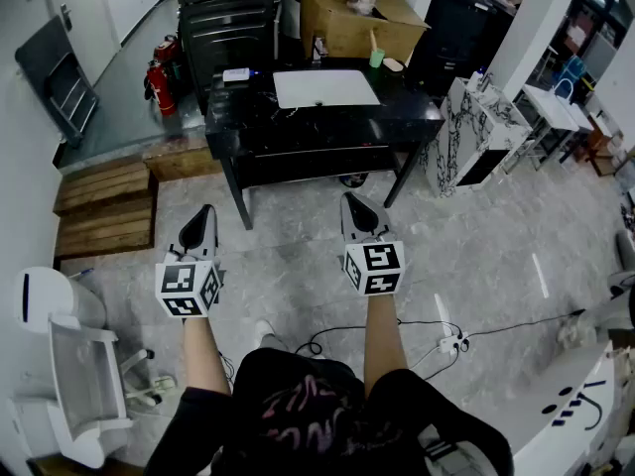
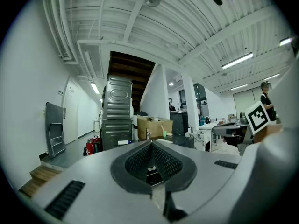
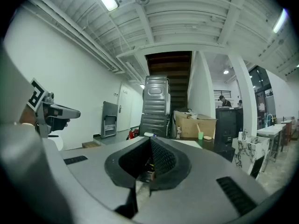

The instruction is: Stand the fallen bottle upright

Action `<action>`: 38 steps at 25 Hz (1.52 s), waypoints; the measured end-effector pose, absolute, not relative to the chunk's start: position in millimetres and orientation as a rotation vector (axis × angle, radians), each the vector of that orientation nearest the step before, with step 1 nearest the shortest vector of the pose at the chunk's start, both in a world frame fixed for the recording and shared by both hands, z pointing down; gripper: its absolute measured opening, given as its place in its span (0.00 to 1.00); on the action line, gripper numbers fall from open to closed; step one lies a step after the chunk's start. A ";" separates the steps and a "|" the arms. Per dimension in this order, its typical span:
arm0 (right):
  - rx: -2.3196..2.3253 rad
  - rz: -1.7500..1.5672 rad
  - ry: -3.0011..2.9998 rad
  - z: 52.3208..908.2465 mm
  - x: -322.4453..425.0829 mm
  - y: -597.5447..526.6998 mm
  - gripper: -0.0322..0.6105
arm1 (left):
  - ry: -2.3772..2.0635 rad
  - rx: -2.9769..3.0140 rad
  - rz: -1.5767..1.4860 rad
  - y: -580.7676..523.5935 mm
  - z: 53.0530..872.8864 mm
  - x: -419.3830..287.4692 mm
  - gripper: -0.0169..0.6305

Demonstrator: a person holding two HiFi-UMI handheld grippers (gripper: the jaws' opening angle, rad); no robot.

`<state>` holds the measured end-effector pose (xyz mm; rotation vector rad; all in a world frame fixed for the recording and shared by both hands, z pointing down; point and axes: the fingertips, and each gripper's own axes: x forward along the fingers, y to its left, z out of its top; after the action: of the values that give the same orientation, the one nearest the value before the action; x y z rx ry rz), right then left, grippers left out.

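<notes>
A small white bottle with a blue end (image 1: 236, 74) lies on its side at the back left of the black table (image 1: 298, 127); it also shows far off as the bottle (image 2: 123, 142) and the bottle (image 3: 148, 134). A white mat (image 1: 325, 88) covers the tabletop's middle. My left gripper (image 1: 205, 211) and right gripper (image 1: 354, 201) hang level over the floor, well short of the table. In the left gripper view the left gripper (image 2: 152, 142) has its jaws together on nothing. The right gripper (image 3: 150, 139) looks the same, shut and empty.
A green cup (image 1: 377, 58) and a cardboard box (image 1: 347, 18) stand behind the table. Stacked grey chairs (image 1: 228, 8) and red fire extinguishers (image 1: 159, 82) are at the back left. Wooden pallets (image 1: 104, 206) lie on the left, a marble-patterned cabinet (image 1: 471, 132) on the right, cables (image 1: 437, 340) on the floor.
</notes>
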<state>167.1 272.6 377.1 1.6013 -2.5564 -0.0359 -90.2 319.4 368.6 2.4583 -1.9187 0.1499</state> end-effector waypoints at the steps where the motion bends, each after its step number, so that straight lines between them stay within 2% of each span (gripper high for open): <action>1: 1.600 -0.032 -2.557 378.4 165.6 272.1 0.07 | -1.919 2.460 0.151 318.4 368.7 -90.9 0.05; 15: 1.609 0.007 -2.592 392.1 152.4 256.6 0.07 | -1.883 2.460 0.191 298.9 390.0 -102.7 0.05; 38: 1.656 0.013 -2.546 391.4 49.8 126.7 0.07 | -1.733 2.524 0.097 160.5 392.1 -196.2 0.05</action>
<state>49.8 126.7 391.4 1.6560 -2.5463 0.0126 -196.2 160.5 392.1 2.5238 -1.7334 0.0972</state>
